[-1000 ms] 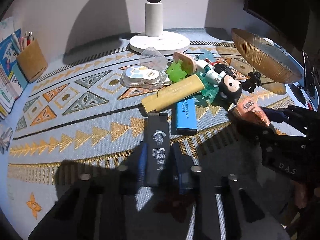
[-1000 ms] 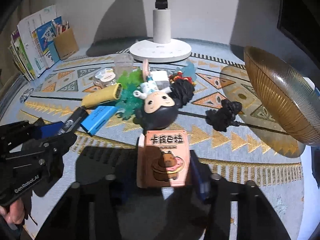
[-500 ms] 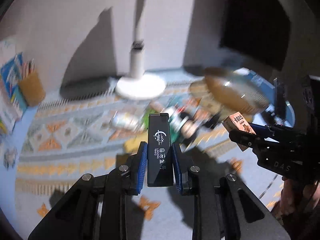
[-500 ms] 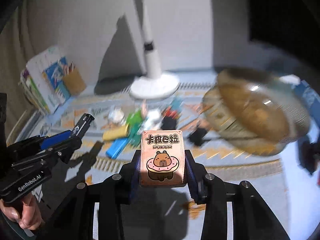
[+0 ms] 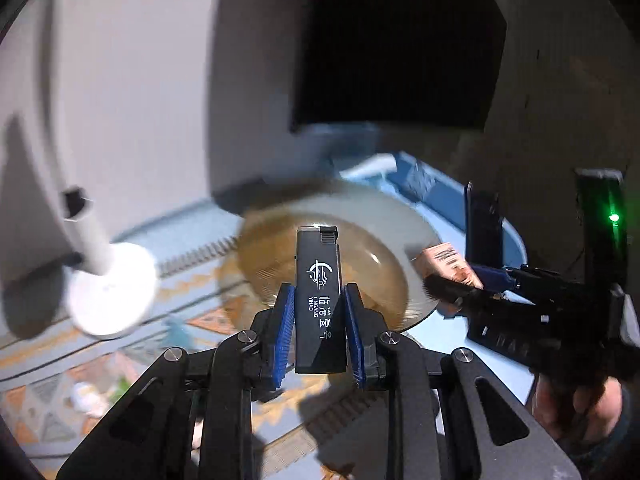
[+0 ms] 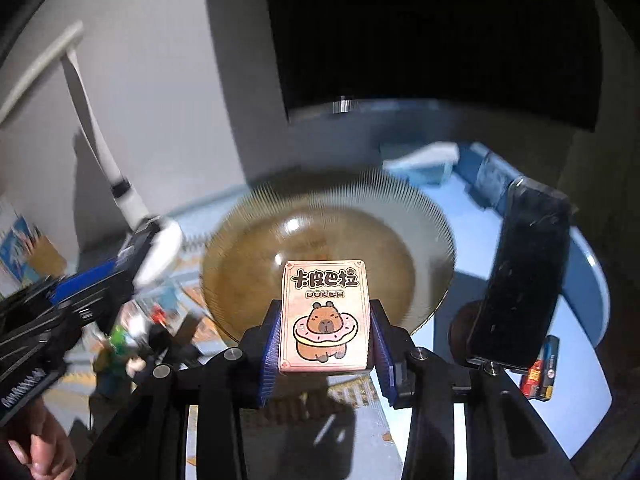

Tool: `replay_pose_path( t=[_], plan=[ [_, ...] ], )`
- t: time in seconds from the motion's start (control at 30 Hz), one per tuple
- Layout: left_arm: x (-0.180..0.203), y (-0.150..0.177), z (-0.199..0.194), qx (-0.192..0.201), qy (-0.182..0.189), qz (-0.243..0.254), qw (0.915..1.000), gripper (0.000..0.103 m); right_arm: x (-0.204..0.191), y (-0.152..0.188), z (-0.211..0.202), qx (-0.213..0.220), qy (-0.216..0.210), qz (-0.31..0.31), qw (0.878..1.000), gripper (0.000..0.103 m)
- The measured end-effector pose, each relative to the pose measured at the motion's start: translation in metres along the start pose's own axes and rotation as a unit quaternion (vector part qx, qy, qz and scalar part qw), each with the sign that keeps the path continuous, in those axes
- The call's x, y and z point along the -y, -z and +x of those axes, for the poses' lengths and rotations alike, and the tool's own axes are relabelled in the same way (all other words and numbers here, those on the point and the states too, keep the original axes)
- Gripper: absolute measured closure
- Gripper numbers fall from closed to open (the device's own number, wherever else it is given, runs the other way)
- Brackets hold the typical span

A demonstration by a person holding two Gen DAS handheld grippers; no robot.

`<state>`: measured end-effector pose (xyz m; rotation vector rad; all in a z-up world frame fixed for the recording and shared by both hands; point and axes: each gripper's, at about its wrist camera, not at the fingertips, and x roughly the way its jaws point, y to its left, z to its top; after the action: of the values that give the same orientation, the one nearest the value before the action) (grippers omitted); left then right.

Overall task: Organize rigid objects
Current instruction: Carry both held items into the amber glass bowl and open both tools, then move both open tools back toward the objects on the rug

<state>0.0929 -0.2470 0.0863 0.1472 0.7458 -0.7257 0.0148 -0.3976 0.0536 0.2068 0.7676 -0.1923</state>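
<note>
Left wrist view: left gripper (image 5: 319,312) clamped shut on a black lighter (image 5: 319,280), held upright in front of the amber ribbed bowl (image 5: 384,248). Seen at right, right gripper (image 5: 452,284) carrying a pink card box (image 5: 448,262) toward the same bowl. Bowl looked empty, so judged early: nothing sorted yet. Patterned cloth (image 5: 208,320) below, white lamp base (image 5: 112,288) at left, pale wall and a dark screen (image 5: 396,40) far behind.

Right wrist view: right gripper (image 6: 325,332) closed narrowly on the card box (image 6: 324,316), poised near the bowl (image 6: 424,216). Leftover toys (image 6: 132,344) scattered at left, still to be gathered. A dark phone (image 6: 520,272) stood at right on the blue tabletop (image 6: 588,272).
</note>
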Motion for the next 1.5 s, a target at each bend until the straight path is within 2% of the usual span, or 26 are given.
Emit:
replay_pose_path(
  t=[0.13, 0.37, 0.4, 0.43, 0.47, 0.5, 0.53, 0.6, 0.73, 0.8, 0.9, 1.1, 1.3, 1.5],
  plan=[
    [0.011, 0.002, 0.048, -0.039, 0.016, -0.006, 0.9991, 0.082, 0.006, 0.004, 0.028, -0.034, -0.007, -0.005, 0.999, 0.063],
    [0.018, -0.005, 0.071, -0.048, 0.013, 0.003, 0.9987, 0.081, 0.013, 0.001, 0.047, -0.046, 0.003, -0.009, 0.999, 0.063],
    [0.017, -0.007, 0.071, -0.048, 0.014, 0.004, 0.9988, 0.079, 0.014, -0.001, 0.049, -0.048, 0.007, -0.01, 0.999, 0.063],
    [0.016, -0.008, 0.071, -0.048, 0.012, 0.004, 0.9988, 0.068, 0.016, -0.002, 0.052, -0.05, 0.009, -0.007, 0.999, 0.062],
    [0.013, -0.009, 0.069, -0.048, 0.006, 0.003, 0.9988, 0.062, 0.019, -0.003, 0.052, -0.051, 0.013, -0.002, 0.999, 0.059],
    [0.01, -0.01, 0.065, -0.045, 0.005, 0.0, 0.999, 0.053, 0.023, -0.004, 0.049, -0.046, 0.014, 0.005, 0.999, 0.052],
    [0.005, -0.011, 0.06, -0.04, 0.003, -0.005, 0.9992, 0.042, 0.025, -0.004, 0.048, -0.04, 0.015, 0.01, 0.999, 0.048],
    [-0.007, -0.01, 0.045, -0.018, -0.009, -0.011, 0.9997, 0.031, 0.031, -0.004, 0.039, -0.019, 0.022, 0.019, 0.999, 0.046],
    [-0.031, -0.002, 0.003, 0.017, -0.033, -0.018, 0.9992, 0.03, 0.027, -0.008, 0.028, 0.01, 0.037, 0.013, 0.999, 0.045],
    [-0.042, 0.006, -0.019, 0.031, -0.051, -0.017, 0.998, 0.03, 0.019, -0.012, 0.026, 0.028, 0.037, 0.004, 0.999, 0.041],
    [-0.058, 0.021, -0.043, 0.037, -0.07, -0.025, 0.9965, 0.03, 0.001, -0.019, 0.029, 0.057, 0.039, -0.02, 0.997, 0.041],
    [-0.086, 0.056, -0.078, 0.034, -0.125, -0.034, 0.991, 0.03, -0.038, -0.039, 0.06, 0.082, 0.047, -0.071, 0.993, 0.04],
    [-0.12, 0.091, -0.093, 0.012, -0.165, -0.071, 0.9836, 0.03, -0.061, -0.047, 0.107, 0.067, 0.093, -0.121, 0.986, 0.04],
    [-0.148, 0.117, -0.102, -0.003, -0.192, -0.109, 0.9754, 0.03, -0.047, -0.05, 0.131, 0.032, 0.103, -0.098, 0.989, 0.04]
  ],
)
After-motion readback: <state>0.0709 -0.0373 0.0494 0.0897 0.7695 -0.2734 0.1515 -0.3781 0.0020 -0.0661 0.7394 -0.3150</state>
